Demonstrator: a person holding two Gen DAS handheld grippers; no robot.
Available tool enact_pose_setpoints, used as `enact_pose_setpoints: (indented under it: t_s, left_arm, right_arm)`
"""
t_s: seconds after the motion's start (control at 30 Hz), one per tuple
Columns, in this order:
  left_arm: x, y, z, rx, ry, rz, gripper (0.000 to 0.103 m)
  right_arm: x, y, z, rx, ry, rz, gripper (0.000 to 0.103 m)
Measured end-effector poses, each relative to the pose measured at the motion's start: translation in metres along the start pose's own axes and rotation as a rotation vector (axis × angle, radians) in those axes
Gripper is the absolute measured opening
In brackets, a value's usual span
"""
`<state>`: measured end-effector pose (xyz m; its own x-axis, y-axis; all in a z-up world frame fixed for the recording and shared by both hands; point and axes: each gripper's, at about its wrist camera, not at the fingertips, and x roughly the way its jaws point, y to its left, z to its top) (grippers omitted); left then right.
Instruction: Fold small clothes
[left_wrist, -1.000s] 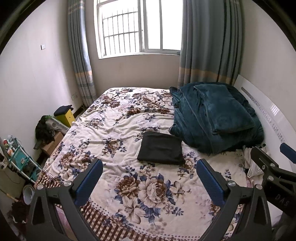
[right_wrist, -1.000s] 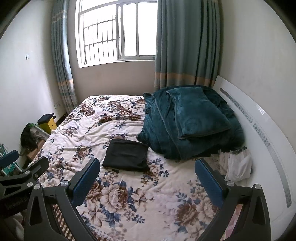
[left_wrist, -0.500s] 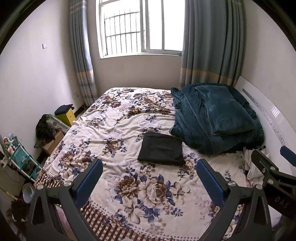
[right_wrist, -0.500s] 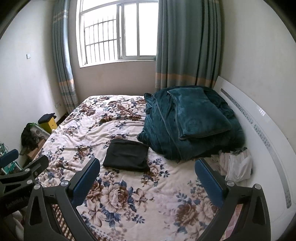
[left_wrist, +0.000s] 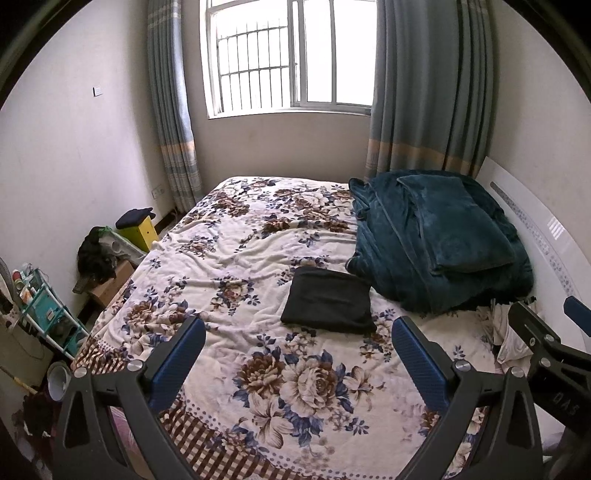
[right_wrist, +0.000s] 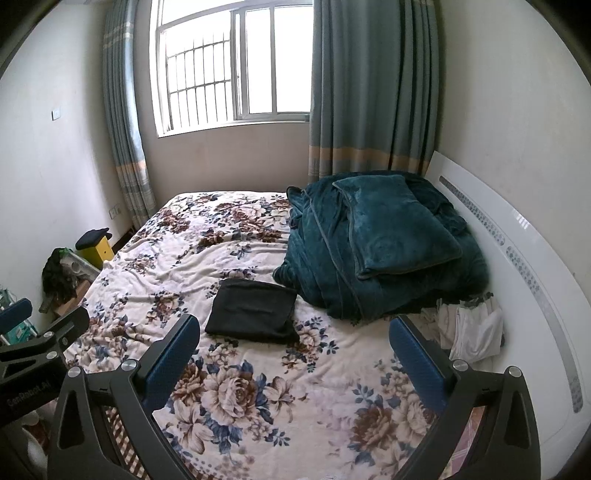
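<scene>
A black folded garment lies flat in the middle of the floral bed cover; it also shows in the right wrist view. My left gripper is open and empty, held above the bed's near end, well short of the garment. My right gripper is open and empty, also back from the garment. A small heap of white clothes lies by the headboard at the right.
A piled teal blanket with a pillow fills the bed's right side against the white headboard. Left of the bed stand a yellow box, dark clutter and a teal rack. The window wall is behind.
Both grippers have drifted very slightly; the view shifts a little. The garment has not moved and both grippers stay open.
</scene>
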<state>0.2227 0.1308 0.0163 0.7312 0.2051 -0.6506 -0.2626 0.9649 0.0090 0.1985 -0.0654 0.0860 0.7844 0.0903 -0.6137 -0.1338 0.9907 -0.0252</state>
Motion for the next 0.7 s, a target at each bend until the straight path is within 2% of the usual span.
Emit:
enact_pose_setpoints:
  t_s: [0.7]
  left_arm:
    - [-0.0029, 0.0019, -0.0011, -0.003, -0.013, 0.015, 0.103]
  right_arm:
    - [0.0009, -0.0006, 0.0016, 0.001, 0.001, -0.005, 0.103]
